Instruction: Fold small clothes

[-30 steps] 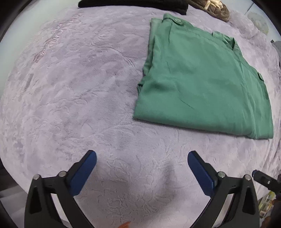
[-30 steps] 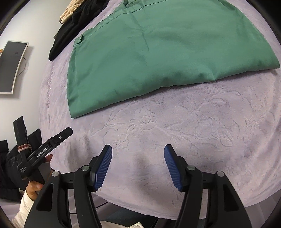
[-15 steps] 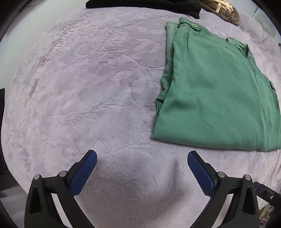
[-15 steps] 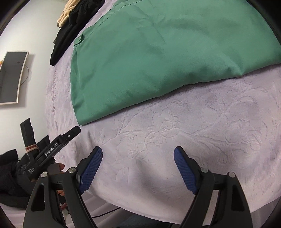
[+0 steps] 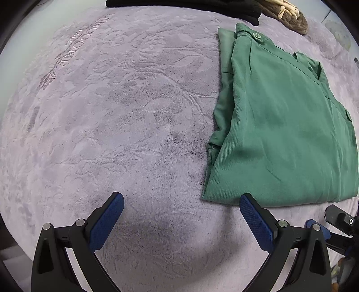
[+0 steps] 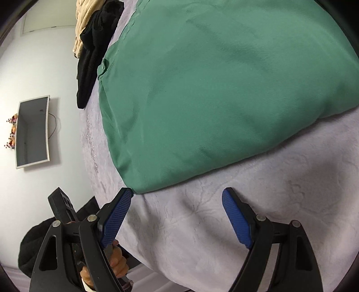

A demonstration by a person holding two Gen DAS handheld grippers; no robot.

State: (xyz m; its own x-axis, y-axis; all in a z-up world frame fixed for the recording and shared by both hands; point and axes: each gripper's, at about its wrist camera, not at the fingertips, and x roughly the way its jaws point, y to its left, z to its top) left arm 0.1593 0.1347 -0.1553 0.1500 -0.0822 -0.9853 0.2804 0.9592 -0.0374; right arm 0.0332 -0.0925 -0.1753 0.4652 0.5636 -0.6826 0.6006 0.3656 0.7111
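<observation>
A green garment (image 5: 282, 125) lies folded flat on the lilac blanket (image 5: 116, 116), to the right in the left wrist view, and it fills the upper part of the right wrist view (image 6: 215, 89). My left gripper (image 5: 181, 202) is open and empty over bare blanket; its right fingertip sits just below the garment's near left corner. My right gripper (image 6: 177, 197) is open and empty at the garment's near edge; its left fingertip is by a corner of the cloth.
Black clothing (image 5: 184, 4) and a brown fuzzy item (image 5: 289, 13) lie at the far edge of the bed. In the right wrist view a black and beige pile (image 6: 92, 45) sits at the upper left, a wall screen (image 6: 32, 131) beyond. The bed edge runs below the grippers.
The left gripper has shifted left, so the garment now sits further right in its view. The right gripper has opened wider and moved close to the garment's near edge.
</observation>
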